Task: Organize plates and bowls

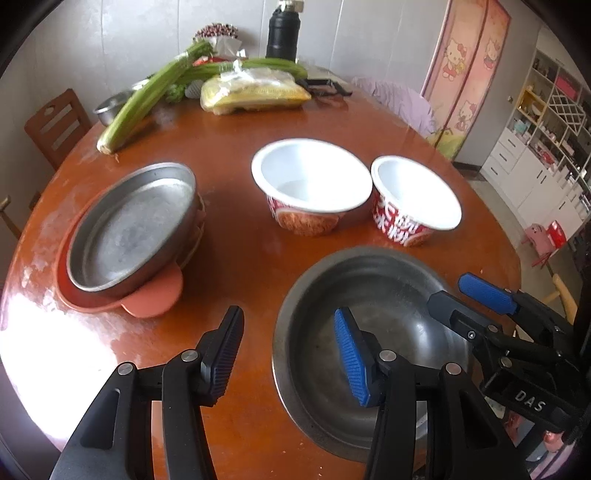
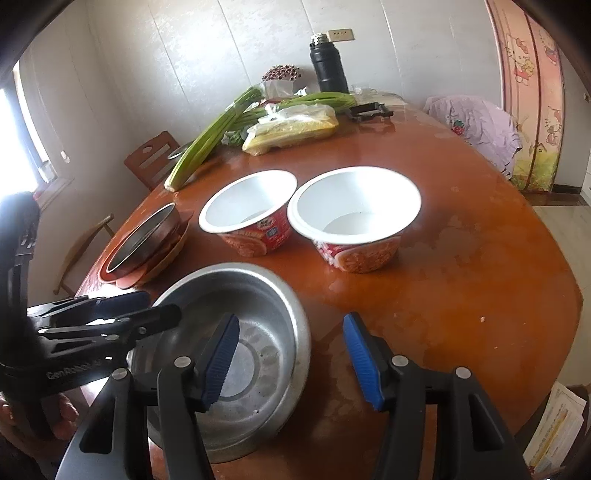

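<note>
A steel bowl (image 1: 373, 295) (image 2: 258, 295) sits at the table's near edge. My left gripper (image 1: 288, 354) is open, its jaws astride the bowl's left rim. My right gripper (image 2: 290, 363) is open astride the bowl's right rim; it also shows in the left wrist view (image 1: 461, 299). A steel plate (image 1: 136, 225) (image 2: 147, 236) rests tilted on an orange plate (image 1: 155, 301) (image 2: 129, 278) at the left. Two red-and-white paper bowls stand mid-table, one left (image 1: 310, 177) (image 2: 251, 206), one right (image 1: 413, 192) (image 2: 354, 206).
Celery (image 1: 147, 99), a yellow packet (image 1: 255, 92), a black flask (image 1: 282, 33) and a small steel bowl (image 1: 110, 107) lie at the table's far side. Chairs stand at the left (image 1: 55, 122) and far right (image 2: 480, 122).
</note>
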Demonstrator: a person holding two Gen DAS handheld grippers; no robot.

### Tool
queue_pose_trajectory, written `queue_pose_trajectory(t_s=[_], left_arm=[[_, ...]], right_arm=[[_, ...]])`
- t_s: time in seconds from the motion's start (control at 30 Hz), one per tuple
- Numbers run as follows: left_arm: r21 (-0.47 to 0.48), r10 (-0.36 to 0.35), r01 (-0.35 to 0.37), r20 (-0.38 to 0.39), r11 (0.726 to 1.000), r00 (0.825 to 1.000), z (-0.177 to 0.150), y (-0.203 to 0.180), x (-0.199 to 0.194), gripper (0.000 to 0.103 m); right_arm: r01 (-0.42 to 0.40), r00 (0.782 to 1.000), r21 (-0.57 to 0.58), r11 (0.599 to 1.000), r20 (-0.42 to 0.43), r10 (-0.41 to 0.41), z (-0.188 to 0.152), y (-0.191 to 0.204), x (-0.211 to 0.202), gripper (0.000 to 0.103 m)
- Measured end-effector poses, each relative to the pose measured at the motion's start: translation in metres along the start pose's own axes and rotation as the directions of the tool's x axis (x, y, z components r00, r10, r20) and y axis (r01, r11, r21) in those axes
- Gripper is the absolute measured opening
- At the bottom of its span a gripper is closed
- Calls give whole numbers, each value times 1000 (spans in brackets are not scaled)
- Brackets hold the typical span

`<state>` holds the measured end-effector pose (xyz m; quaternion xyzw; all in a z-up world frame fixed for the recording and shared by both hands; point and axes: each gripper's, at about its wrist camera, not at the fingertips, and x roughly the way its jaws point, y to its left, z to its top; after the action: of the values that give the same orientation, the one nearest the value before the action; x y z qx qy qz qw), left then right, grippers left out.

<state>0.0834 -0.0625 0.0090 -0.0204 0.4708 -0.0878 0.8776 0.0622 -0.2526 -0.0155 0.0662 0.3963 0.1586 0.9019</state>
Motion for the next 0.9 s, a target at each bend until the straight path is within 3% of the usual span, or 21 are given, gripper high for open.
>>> queue_pose_trajectory(t_s=[0.53, 0.77, 0.9], left_arm=[[55, -58, 54, 64, 997, 996, 36, -40, -34, 59], [44, -137, 135, 42, 990, 990, 52, -56, -26, 59], [41, -139, 138, 23, 990, 990, 55, -63, -19, 59]], right_arm=[[58, 993, -9, 998, 101, -57, 12, -20, -46, 66], [120, 985, -19, 993, 126, -116, 18, -33, -57, 69], [130, 982, 1, 991, 138, -129, 23, -43, -60, 69]])
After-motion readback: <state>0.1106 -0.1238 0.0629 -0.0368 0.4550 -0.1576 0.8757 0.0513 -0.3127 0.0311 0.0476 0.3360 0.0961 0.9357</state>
